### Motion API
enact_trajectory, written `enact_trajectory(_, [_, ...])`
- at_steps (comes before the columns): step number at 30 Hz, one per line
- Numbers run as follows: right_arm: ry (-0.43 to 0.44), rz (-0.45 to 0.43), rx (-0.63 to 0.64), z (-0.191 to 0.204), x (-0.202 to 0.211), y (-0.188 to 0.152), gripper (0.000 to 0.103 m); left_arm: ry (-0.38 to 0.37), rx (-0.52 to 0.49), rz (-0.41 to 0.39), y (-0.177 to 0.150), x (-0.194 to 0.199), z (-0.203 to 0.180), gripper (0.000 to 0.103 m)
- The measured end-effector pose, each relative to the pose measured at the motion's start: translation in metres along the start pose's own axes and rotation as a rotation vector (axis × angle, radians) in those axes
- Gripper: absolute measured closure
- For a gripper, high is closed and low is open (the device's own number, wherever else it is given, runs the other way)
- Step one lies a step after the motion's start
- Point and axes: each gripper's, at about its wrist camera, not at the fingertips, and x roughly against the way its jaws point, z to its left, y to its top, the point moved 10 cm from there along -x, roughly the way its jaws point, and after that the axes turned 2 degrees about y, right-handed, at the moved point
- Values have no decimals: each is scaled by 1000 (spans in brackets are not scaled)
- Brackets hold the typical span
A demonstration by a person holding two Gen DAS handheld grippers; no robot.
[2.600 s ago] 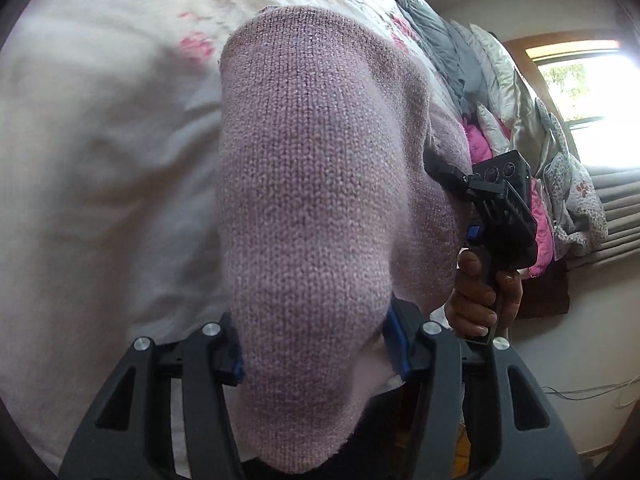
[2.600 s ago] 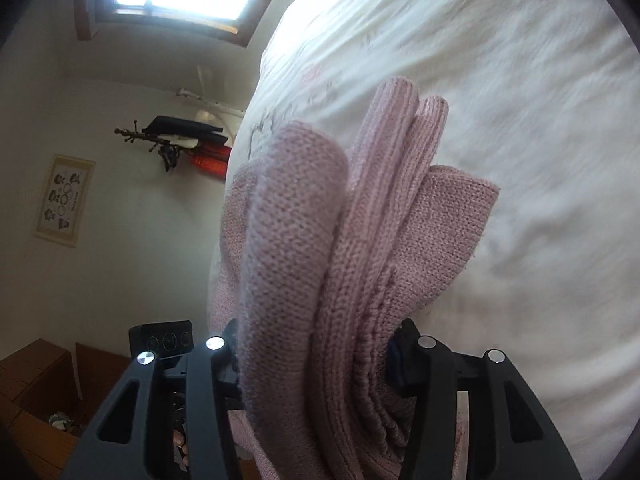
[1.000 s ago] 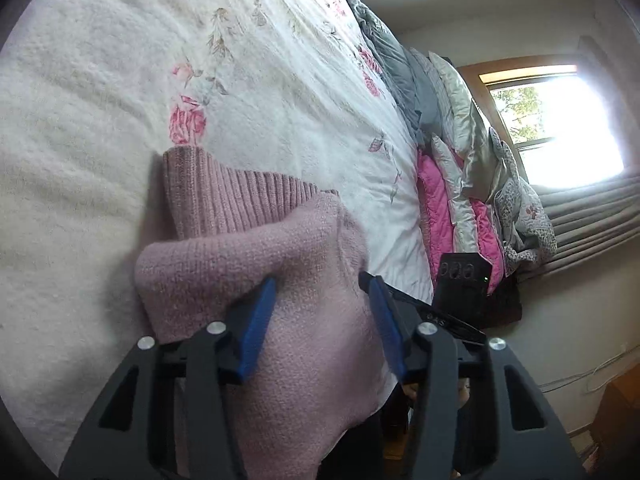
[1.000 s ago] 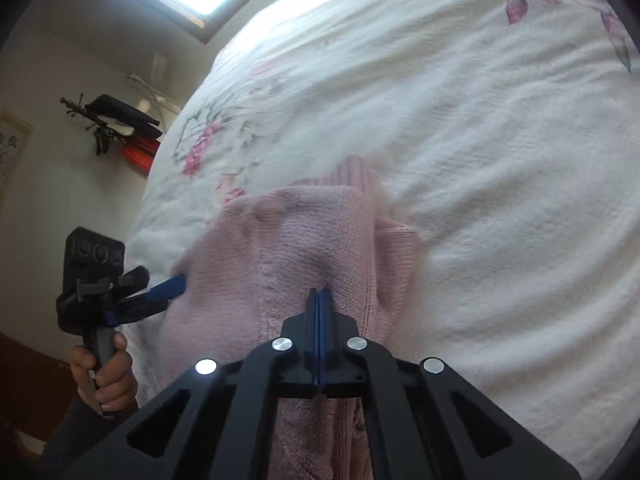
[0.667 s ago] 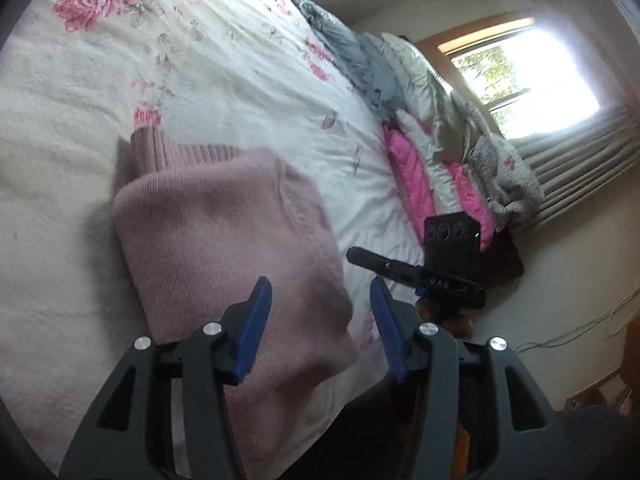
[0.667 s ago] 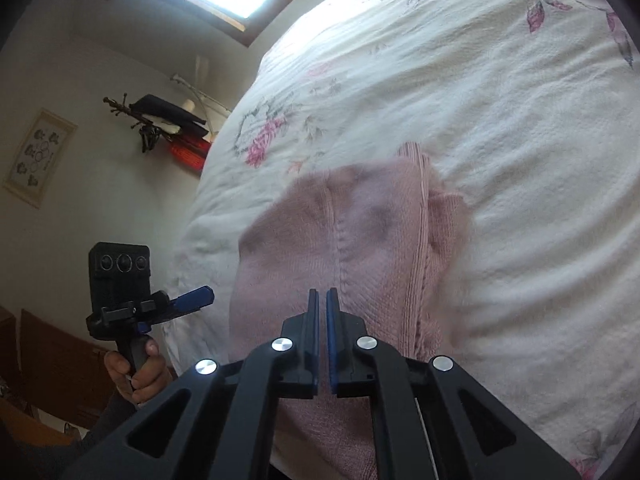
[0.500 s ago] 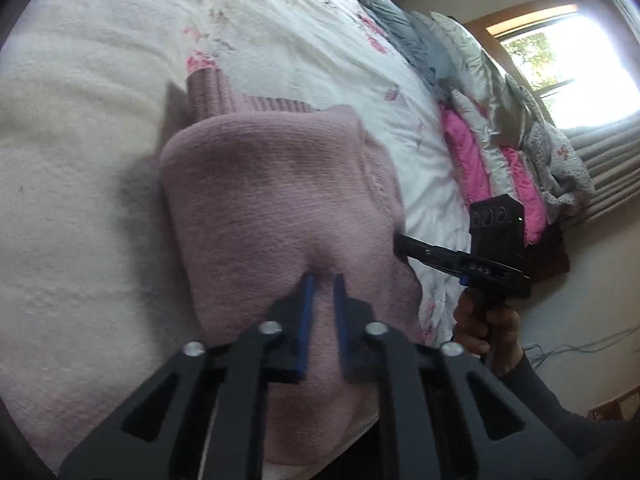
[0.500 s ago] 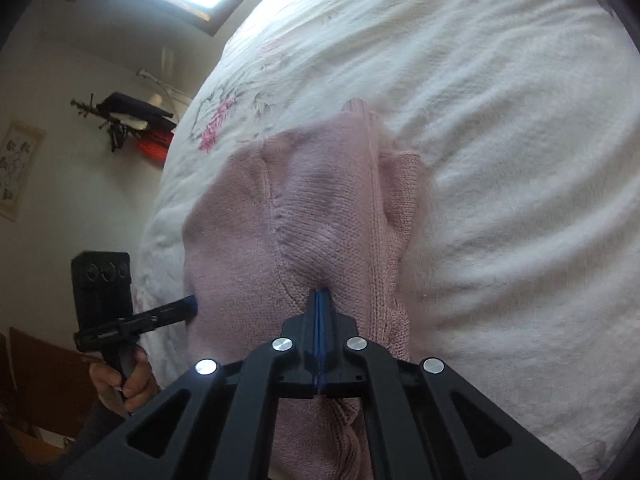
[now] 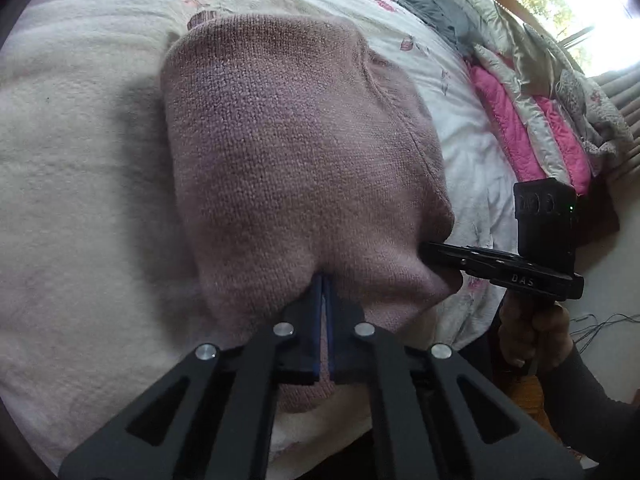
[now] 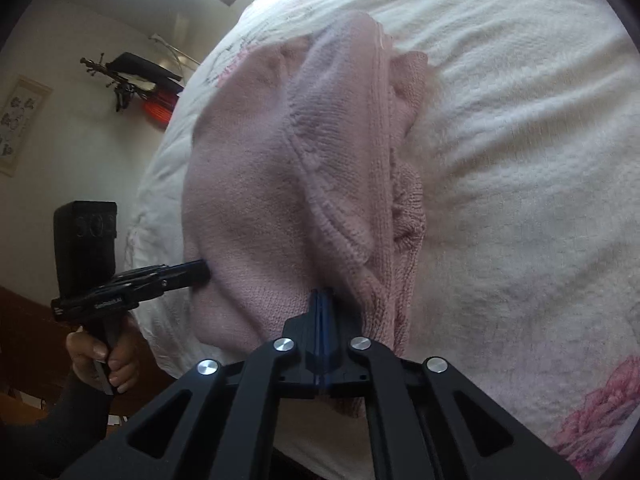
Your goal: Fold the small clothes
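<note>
Two grippers, the left gripper (image 9: 323, 280) and the right gripper (image 10: 322, 294), each pinch the near edge of one folded pink sweater (image 9: 296, 152). It lies on one white flowery bed cover (image 9: 76, 160).

I'm working in a home bedroom: a bed (image 9: 80, 128) under a cream floral bedspread, quilts and bedding (image 9: 532, 92) heaped along its far side by a sunlit window (image 9: 568, 12), a framed picture (image 10: 18, 124) and a wall rack (image 10: 132, 76) hung with dark things.
</note>
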Motion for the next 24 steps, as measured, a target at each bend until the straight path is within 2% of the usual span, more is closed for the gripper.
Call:
enact_trajectory(2, [13,-22,25,11,12,-6,97,-66,-22,-27,-7,13,-15,54])
enact_trajectory(3, [19,-28,31,14,16,-11,96,-94,-25,-25,-14,13,-21,54])
enact_trajectory(4, [17,-32,30,13,19,-16,95,-91,-28,-19,-21,8,-21,52])
enact_trajectory(6, [-35,-20,20,3,13,-26,95,13,-16,8,-34,-12,-3,49])
enact_trajectory(7, [-63,-1,16,-3,5,-33,99,34,4,22,-40,-22,7,50])
enact_trajectory(10, [-87,9,-3,-9,-1,-38,103,35,31,-24,-44,-17,10,52])
enact_trajectory(13, [-86,-36,20,7,16,-35,94,57,35,-101,-45,10,4,36])
enact_trajectory(14, [-92,-57,29,11,25,-35,93,74,42,-134,-46,24,3,27])
enact_trajectory(15, [-105,-81,40,16,34,-36,87,96,44,-167,-48,37,2,18])
enact_trajectory(16, [-127,-104,52,20,43,-39,75,137,47,-197,-54,52,3,12])
enact_trajectory(17, [-165,-127,68,26,54,-44,65,206,49,-219,-59,66,3,6])
enact_trajectory(19, [-277,-169,107,40,74,-57,18,341,25,-264,-71,93,-4,6])
enact_trajectory(21, [-398,-215,144,56,96,-68,3,434,-6,-323,-83,122,-16,3])
enact_trajectory(23, [-505,-236,163,70,115,-82,4,508,-8,-367,-93,146,-21,3])
enact_trajectory(24, [-548,-243,167,80,119,-86,4,519,6,-373,-99,155,-23,3])
